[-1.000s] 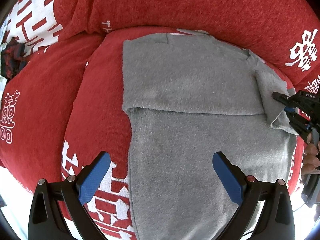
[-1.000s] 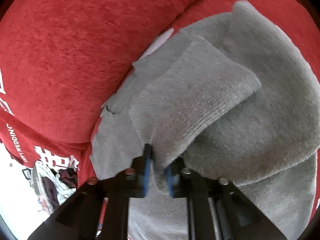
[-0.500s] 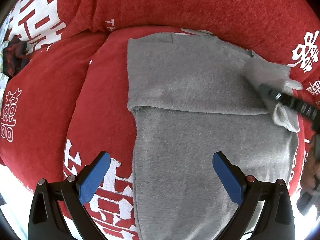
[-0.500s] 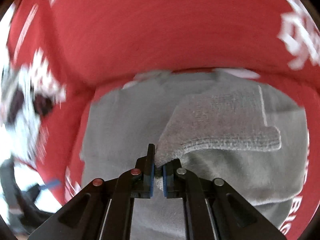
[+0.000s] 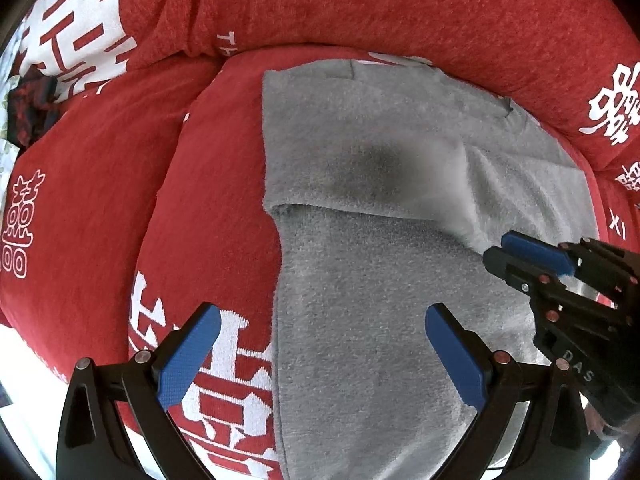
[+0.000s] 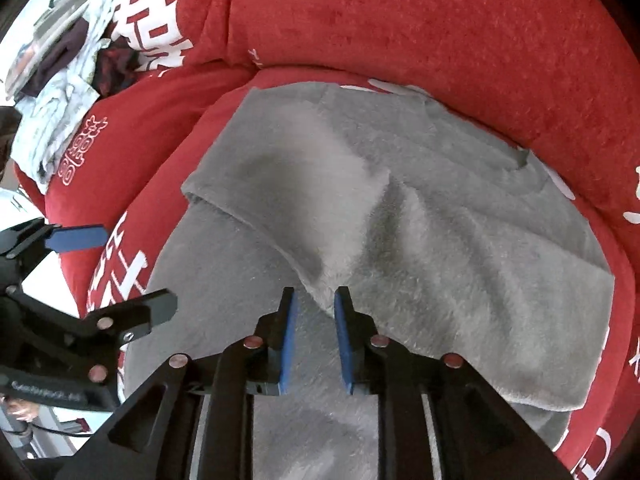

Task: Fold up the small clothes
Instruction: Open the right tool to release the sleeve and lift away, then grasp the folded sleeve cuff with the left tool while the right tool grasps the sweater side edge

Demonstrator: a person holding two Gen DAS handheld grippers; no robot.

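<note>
- Left wrist view: the left gripper (image 5: 320, 344) has its blue-padded fingers (image 5: 188, 356) spread wide with nothing between them, above the near part of a grey fleece garment (image 5: 360, 320)
- The garment lies on a red cover with white characters (image 5: 100, 200); the left finger is over the red cover, the right finger over the grey cloth
- Ahead of the fingertips a folded-over panel of the garment ends in a straight edge running crosswise
- To the right of the right finger the right gripper (image 5: 496, 248) reaches in, its tips at a folded flap of the cloth
- Right wrist view: the right gripper (image 6: 314, 308) has its fingers (image 6: 344, 344) parted by a narrow gap; the tip of the grey fleece garment (image 6: 440, 240) flap lies at the gap's mouth, and I cannot tell whether the pads touch it
- Left of these fingers, the left gripper (image 6: 116, 268) stands spread over the garment's edge
- Far ahead to the left, a heap of other clothes (image 6: 68, 80) lies beside the red cover (image 6: 400, 20)
</note>
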